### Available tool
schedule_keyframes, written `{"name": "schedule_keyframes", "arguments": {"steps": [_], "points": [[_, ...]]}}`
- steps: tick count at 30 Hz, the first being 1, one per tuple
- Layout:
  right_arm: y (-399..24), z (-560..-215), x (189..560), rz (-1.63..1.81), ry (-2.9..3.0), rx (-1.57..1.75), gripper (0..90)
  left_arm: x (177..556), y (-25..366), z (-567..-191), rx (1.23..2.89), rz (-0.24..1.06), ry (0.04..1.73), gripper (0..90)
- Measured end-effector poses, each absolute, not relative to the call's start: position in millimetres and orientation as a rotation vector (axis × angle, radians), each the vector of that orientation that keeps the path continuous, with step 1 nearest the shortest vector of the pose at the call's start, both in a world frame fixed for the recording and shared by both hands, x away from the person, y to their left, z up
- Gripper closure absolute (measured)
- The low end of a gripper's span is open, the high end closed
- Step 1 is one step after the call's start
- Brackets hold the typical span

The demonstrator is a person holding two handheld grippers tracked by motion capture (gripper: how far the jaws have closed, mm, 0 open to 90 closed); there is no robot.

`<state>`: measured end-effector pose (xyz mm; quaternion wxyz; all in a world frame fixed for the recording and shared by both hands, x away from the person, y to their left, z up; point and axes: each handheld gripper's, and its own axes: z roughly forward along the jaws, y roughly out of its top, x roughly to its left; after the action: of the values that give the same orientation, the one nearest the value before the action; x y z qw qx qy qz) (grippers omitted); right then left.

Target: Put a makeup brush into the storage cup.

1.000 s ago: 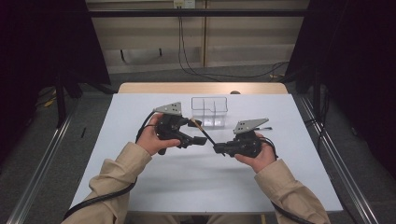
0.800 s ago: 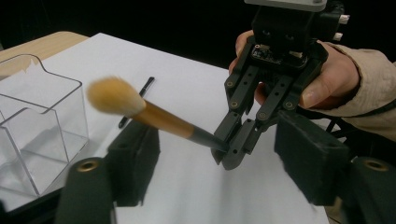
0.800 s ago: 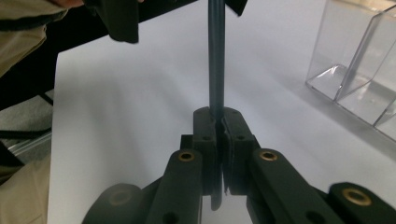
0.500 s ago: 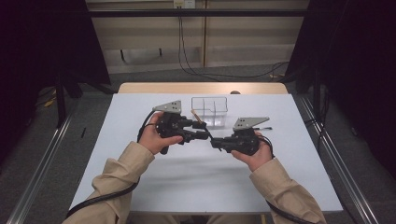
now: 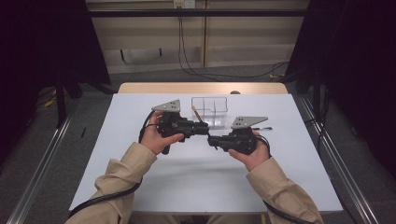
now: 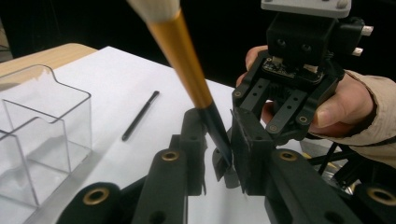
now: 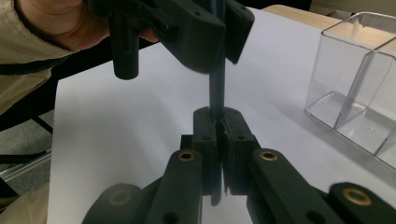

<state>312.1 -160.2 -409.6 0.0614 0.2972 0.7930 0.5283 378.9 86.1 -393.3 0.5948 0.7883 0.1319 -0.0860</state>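
Jaws of both grippers meet over the middle of the white tabletop [image 5: 140,186], and it's a two-handed hold on one makeup brush [image 6: 187,70]! The right gripper [image 7: 218,135] is clenched tight on the dark lower end of the handle, and the left gripper [image 6: 217,140] has just been closing, its jaws now pressing the same dark handle a little higher up.

From the high view, the left gripper [image 5: 204,130] and right gripper [image 5: 212,140] sit tip to tip, and the brush [image 5: 197,114] shows as a thin slanted stick rising toward the clear divided box [image 5: 210,110] at the far side. To the right of the box lies a thin black pencil [image 5: 264,128], flat on the tabletop.

Now the left gripper view gives the detail: a gold ferrule, a pale bristle head at the top, a glossy dark handle tapering down between the jaws. It also shows the person's right hand [image 6: 341,105] behind. The right gripper view catches the handle standing upright, with the box [image 7: 359,79] far right.
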Motion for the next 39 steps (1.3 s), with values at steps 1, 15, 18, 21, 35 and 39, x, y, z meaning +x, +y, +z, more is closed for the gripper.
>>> {"name": "schedule_keyframes", "arguments": {"steps": [1,15,18,21,35,39], "points": [[-159.3,-409.3,312.2,1.601,2.398,0.898,85.6,378.5,85.0,-393.5,1.829,-0.205,0.306,77.3],[-151.5,-412.6,313.6,1.613,2.412,0.92,85.4,376.6,79.0,-394.9,1.815,-0.224,0.287,83.3],[-151.6,-413.5,313.5,1.629,2.409,0.928,85.4,376.2,79.2,-394.5,1.82,-0.222,0.285,83.3],[-151.8,-413.8,313.2,1.633,2.407,0.93,85.3,376.0,78.9,-394.0,1.821,-0.218,0.281,83.3],[-159.2,-414.2,311.1,1.657,2.348,0.965,63.7,377.1,85.1,-390.8,1.821,-0.181,0.286,83.3],[-160.7,-412.5,310.2,1.685,2.31,0.94,45.7,377.5,87.4,-390.6,1.82,-0.169,0.294,83.3]]}}
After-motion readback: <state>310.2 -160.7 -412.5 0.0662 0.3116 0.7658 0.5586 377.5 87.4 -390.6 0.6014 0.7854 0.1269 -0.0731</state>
